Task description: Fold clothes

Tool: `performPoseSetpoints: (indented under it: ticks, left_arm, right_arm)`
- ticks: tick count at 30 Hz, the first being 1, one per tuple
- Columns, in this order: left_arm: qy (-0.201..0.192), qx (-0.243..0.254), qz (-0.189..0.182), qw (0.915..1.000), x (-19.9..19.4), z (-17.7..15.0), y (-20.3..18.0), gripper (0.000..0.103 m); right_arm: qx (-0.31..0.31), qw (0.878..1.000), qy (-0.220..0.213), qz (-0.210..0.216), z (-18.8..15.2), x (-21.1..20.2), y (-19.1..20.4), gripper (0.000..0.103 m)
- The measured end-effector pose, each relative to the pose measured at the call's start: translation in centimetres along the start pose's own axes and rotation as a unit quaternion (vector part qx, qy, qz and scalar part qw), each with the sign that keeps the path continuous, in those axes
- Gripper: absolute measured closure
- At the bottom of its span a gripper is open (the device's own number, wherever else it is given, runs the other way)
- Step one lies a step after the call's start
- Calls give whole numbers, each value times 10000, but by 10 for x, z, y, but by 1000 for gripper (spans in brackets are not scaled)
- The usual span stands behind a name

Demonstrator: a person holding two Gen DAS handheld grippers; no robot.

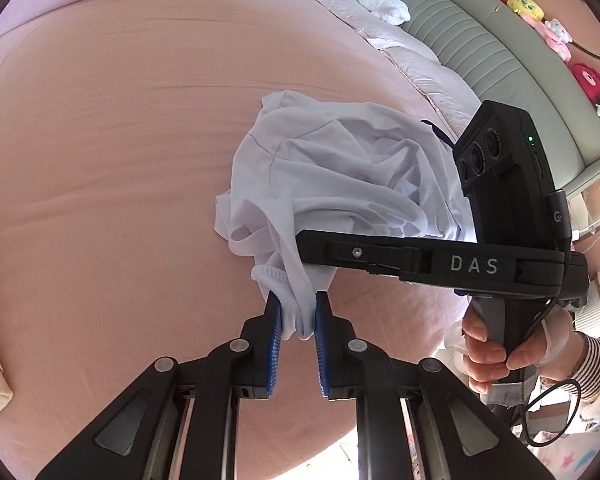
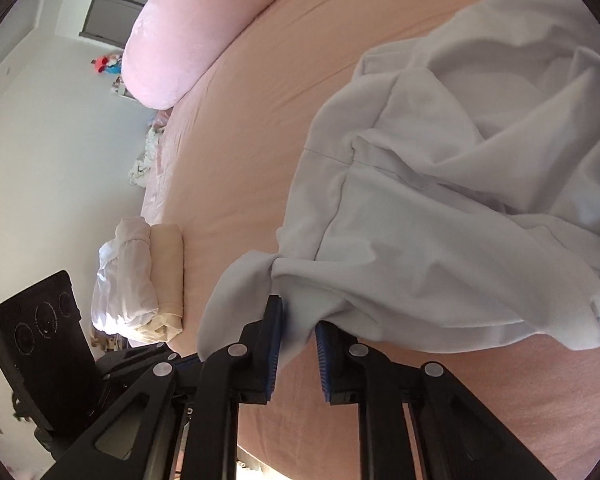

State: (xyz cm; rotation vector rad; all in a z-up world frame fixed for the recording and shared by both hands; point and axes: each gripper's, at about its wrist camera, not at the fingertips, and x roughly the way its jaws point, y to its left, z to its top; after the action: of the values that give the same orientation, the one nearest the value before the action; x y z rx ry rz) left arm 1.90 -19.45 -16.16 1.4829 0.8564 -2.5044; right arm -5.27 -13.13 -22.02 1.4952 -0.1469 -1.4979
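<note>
A crumpled white garment lies on the pink bed sheet. My left gripper is shut on a ribbed edge of the garment, and cloth bunches between its blue pads. In the left wrist view the right gripper's black body crosses from the right, held by a person's hand, and its fingertips are hidden in the cloth. In the right wrist view my right gripper is shut on a fold of the white garment, which stretches up to the right.
A pink pillow lies at the head of the bed. Folded cream and white clothes are stacked at the bed's edge. A grey-green padded bench with plush toys stands beyond the bed. The left gripper's black body shows at lower left.
</note>
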Motion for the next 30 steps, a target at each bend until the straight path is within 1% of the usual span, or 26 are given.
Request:
performPoseSetpoints:
  ticks: [2, 3, 5, 6, 7, 8, 9, 12, 14, 16, 20, 24, 26, 28, 30]
  left_arm:
    - [90, -194, -49, 9998, 1, 2, 7, 90]
    - [178, -325, -132, 9992, 1, 3, 11, 89]
    - [573, -727, -456, 9947, 6, 4, 21, 82]
    - [648, -932, -517, 9922, 6, 2, 26, 67]
    - [591, -1104, -534, 9907, 5, -1, 31, 47]
    - [534, -1275, -551, 9889, 3, -4, 37, 40]
    - [477, -1446, -568, 9867, 1, -7, 42, 38]
    - [518, -1815, -683, 9796, 1, -12, 53, 37]
    - [630, -1943, -767, 9759, 2, -14, 56, 37]
    - [589, -2029, -865, 9736, 0, -14, 58, 37]
    - [230, -2190, -1198, 9681, -11, -7, 60, 37]
    - [-50, -2203, -1105, 9691, -15, 5, 61, 37]
    - [-169, -2130, -1166, 9699, -15, 8, 61, 37]
    - [-396, -2086, -1239, 9693, -16, 8, 61, 37]
    - [-599, -2060, -1288, 9682, -16, 9, 61, 39]
  right_arm:
    - [-95, 10000, 5, -14, 3, -3, 5, 88]
    - [-80, 10000, 24, 7, 5, -1, 6, 88]
    - [-82, 9999, 36, -49, 9, 1, 8, 88]
    - [-113, 9999, 55, -102, 10, 2, 9, 88]
    - [-157, 9997, 68, -159, 11, 3, 11, 88]
    - [-236, 9995, 74, -217, 12, 3, 13, 88]
    - [-343, 9990, 67, -266, 14, 3, 16, 88]
    - [-651, 9972, 18, -373, 18, 0, 28, 88]
    - [-724, 9966, 13, -400, 24, 0, 33, 88]
    - [-796, 9959, 8, -427, 29, -1, 39, 88]
    - [-761, 9967, 11, -295, 37, -2, 44, 88]
    - [-885, 9957, 58, -261, 40, -4, 52, 88]
    - [-809, 9966, 40, -143, 43, -9, 52, 88]
    - [-702, 9975, 6, -6, 46, -14, 51, 88]
    - [-680, 9977, -30, 34, 50, -20, 50, 88]
